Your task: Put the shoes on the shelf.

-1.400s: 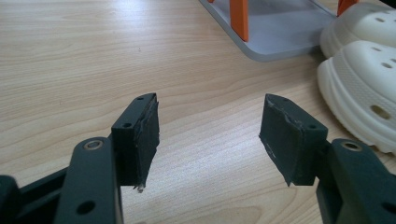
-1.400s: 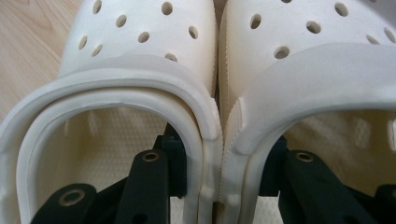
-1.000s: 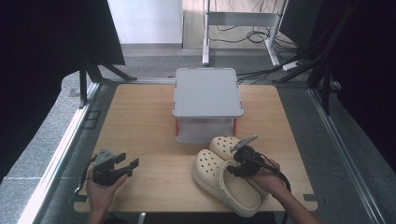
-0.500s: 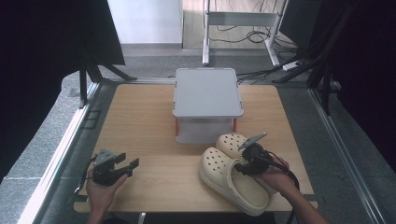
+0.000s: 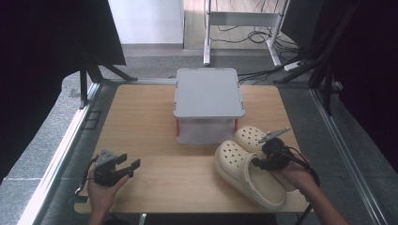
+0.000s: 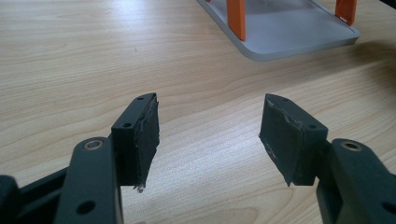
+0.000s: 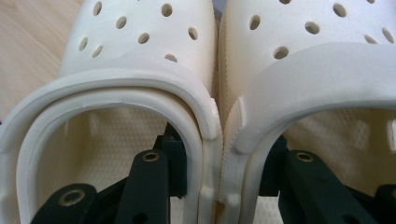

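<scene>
I've got the right gripper (image 5: 263, 161) pinching both cream clogs (image 7: 212, 121) together by their inner walls, just in front of the grey box (image 5: 208, 93), so I'd move slow and level, left gripper (image 5: 127, 165) idling open.

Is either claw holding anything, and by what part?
The right gripper pinches both clogs together by their touching inner side walls; the left gripper holds nothing.

No readable text, label, brand or number appears on anything.
</scene>
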Motion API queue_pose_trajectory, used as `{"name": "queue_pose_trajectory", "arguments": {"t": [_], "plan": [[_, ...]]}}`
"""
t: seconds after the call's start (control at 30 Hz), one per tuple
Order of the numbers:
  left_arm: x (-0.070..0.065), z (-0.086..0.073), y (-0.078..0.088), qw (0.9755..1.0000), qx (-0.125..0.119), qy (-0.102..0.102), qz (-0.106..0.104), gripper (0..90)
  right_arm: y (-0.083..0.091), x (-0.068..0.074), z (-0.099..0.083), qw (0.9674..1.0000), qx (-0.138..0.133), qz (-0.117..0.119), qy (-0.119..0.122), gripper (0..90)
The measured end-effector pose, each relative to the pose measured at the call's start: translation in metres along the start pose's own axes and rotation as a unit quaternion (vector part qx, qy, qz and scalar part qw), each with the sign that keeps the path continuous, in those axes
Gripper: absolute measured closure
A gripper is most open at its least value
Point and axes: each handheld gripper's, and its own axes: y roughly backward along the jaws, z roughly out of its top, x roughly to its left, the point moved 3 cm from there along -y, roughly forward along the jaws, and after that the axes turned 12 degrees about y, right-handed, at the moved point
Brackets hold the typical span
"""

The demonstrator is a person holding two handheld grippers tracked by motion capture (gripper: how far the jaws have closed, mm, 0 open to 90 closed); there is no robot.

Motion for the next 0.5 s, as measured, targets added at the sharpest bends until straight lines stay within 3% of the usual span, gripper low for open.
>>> {"name": "queue_pose_trajectory", "arguments": {"t": [0.5], "plan": [[-0.002, 0.0, -0.001, 1.0, 0.002, -0.002, 0.001, 38.1, 0.02, -0.05, -0.028, 0.998, -0.012, -0.032, -0.053, 65.3]]}}
